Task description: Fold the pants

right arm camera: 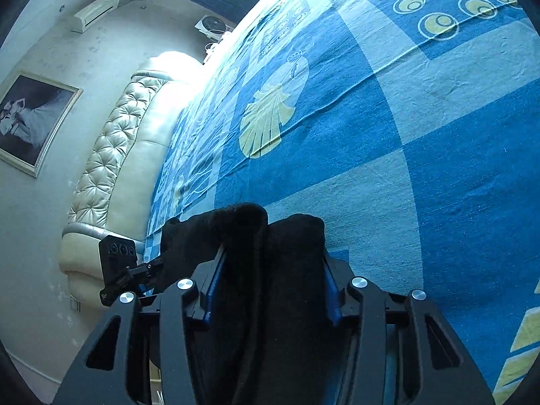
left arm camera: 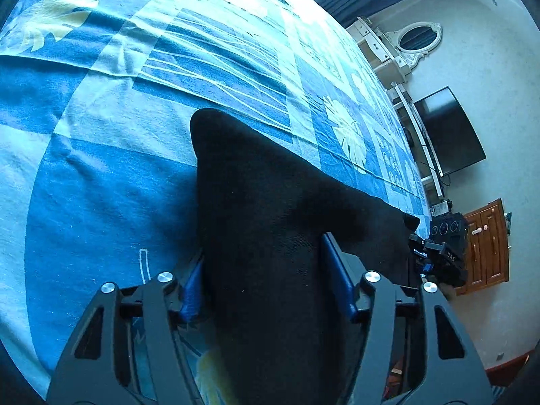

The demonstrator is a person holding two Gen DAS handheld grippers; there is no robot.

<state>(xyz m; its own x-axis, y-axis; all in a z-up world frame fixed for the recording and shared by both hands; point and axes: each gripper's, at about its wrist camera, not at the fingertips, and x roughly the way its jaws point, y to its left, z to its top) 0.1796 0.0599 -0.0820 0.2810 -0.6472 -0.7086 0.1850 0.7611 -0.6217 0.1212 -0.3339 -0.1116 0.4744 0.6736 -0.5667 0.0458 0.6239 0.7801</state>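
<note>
The black pants (left arm camera: 270, 209) hang between my two grippers, lifted above the bed. In the left wrist view my left gripper (left arm camera: 266, 270) is shut on a thick bunch of the black fabric, which stretches right toward my right gripper (left arm camera: 435, 256). In the right wrist view my right gripper (right arm camera: 270, 270) is shut on a folded bunch of the pants (right arm camera: 276, 270), and my left gripper (right arm camera: 121, 270) shows at the left holding the other end.
A blue patterned bedspread (left arm camera: 101, 168) covers the bed below. A cream tufted headboard (right arm camera: 111, 155) stands at the left of the right wrist view. A television (left arm camera: 449, 131) and a wooden cabinet (left arm camera: 486, 243) stand by the wall.
</note>
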